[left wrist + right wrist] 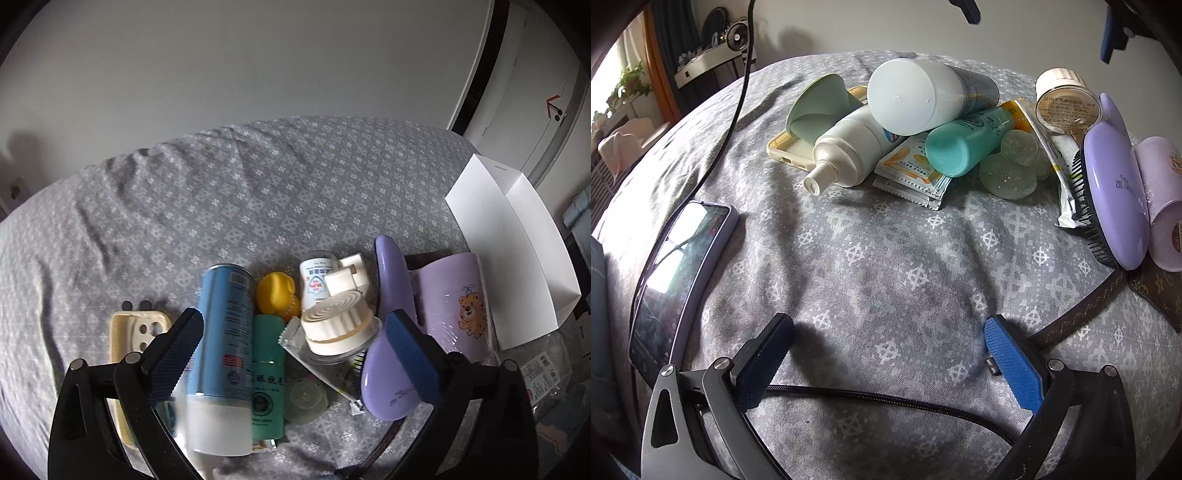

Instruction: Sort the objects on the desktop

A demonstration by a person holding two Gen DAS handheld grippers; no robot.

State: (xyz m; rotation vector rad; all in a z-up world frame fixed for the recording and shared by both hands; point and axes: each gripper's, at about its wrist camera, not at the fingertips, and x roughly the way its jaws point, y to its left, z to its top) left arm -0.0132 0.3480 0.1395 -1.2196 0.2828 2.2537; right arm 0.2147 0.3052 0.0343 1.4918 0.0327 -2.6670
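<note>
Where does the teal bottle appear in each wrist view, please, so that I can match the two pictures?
Left wrist view: the teal bottle lies low at centre, right of the blue spray can.
Right wrist view: the teal bottle lies upper centre-right, its cap end toward the camera, under the same can.
Shared landmark: the purple hairbrush, right of the bottle in both.

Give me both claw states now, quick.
Left claw: open, empty, above the lying blue spray can.
Right claw: open, empty, over the grey patterned cloth.
</note>
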